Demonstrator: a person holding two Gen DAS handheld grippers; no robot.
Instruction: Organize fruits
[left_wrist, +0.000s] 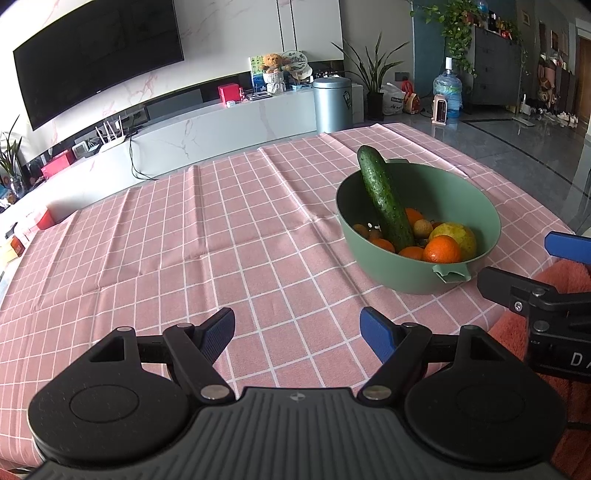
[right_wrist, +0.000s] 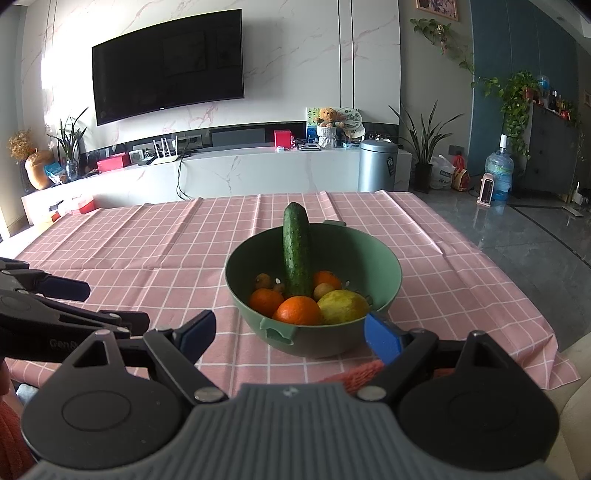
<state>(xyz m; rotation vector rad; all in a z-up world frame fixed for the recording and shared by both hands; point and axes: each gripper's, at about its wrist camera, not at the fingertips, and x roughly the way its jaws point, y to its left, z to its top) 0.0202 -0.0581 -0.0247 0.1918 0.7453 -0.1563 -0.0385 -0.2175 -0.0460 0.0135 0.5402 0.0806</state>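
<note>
A green bowl (left_wrist: 373, 266) (right_wrist: 332, 339) stands on the pink checked tablecloth (left_wrist: 184, 240) (right_wrist: 147, 243). In it a cucumber (left_wrist: 384, 195) (right_wrist: 296, 251) leans upright against the far rim, among oranges (left_wrist: 441, 249) (right_wrist: 297, 310), a yellow-green fruit (left_wrist: 456, 234) (right_wrist: 343, 304) and small brown fruits (left_wrist: 423, 228) (right_wrist: 263, 281). My left gripper (left_wrist: 297, 332) is open and empty over the cloth, left of the bowl; it also shows in the right wrist view (right_wrist: 79, 301). My right gripper (right_wrist: 290, 332) is open and empty just before the bowl's near rim; it also shows in the left wrist view (left_wrist: 528, 264).
The table's right edge drops to a grey tiled floor (right_wrist: 535, 258). Behind the table are a white TV cabinet (right_wrist: 258, 170), a wall TV (right_wrist: 166, 70), a metal bin (right_wrist: 376, 166) and a potted plant (right_wrist: 423, 147). Pink fabric (left_wrist: 554, 288) lies at the near right.
</note>
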